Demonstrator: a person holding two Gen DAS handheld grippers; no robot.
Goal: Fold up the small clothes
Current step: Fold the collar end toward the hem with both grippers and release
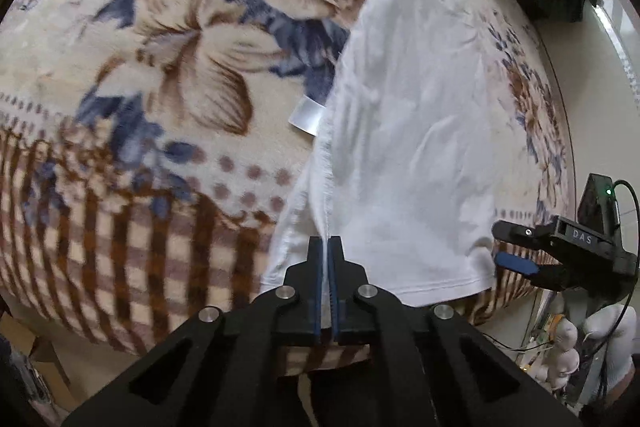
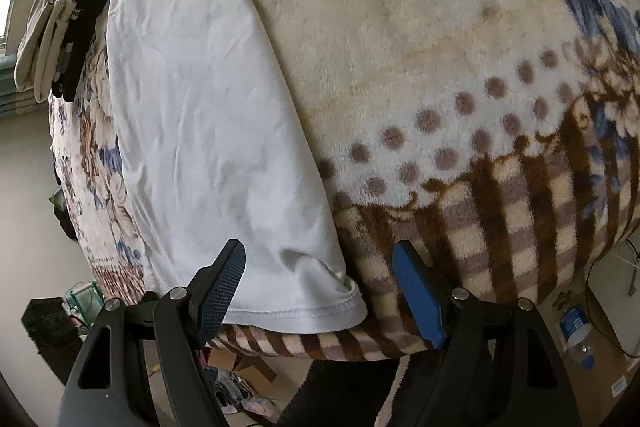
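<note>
While left claw (image 1: 325, 243) pinches white garment (image 1: 408, 131) edge, right claw (image 2: 320, 267) gapes, straddling hem corner.

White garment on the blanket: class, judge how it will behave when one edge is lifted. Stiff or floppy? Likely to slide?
The white garment is probably floppy: it wrinkles and drapes from the shut left tool. Likely light, being thin. The fuzzy blanket may resist sliding.
</note>
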